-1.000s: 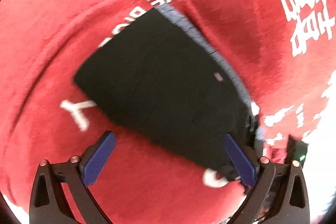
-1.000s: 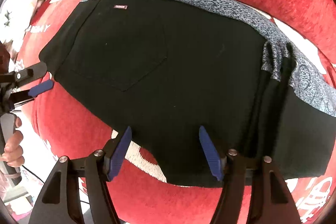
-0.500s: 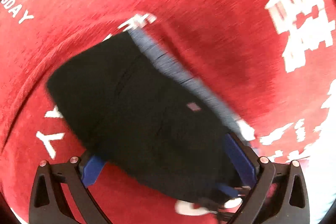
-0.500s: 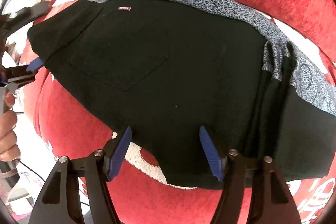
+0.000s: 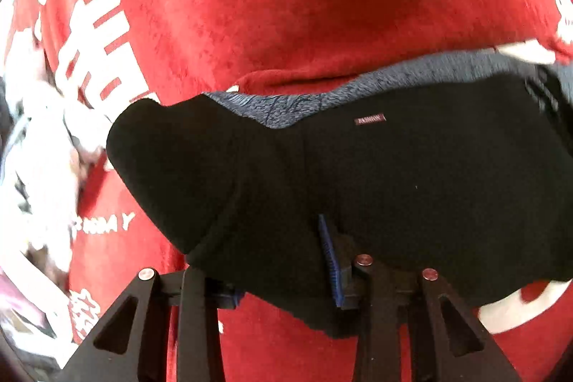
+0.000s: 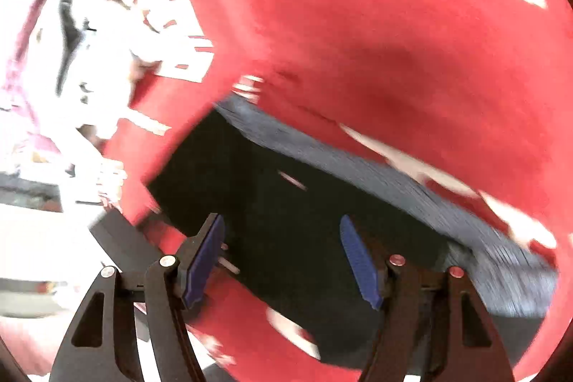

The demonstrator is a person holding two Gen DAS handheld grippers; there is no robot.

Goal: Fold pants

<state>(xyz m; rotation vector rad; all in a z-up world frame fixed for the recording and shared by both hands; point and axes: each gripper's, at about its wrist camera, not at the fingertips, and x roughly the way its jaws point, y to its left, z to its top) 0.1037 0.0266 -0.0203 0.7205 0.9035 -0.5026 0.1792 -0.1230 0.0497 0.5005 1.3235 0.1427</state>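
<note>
Now black pants (image 5: 394, 188) edge on red blanket (image 5: 286, 6)

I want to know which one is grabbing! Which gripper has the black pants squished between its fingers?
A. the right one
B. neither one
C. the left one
C: the left gripper has a fold of the black pants bunched between its fingers, while the right gripper is spread wide open.
</note>
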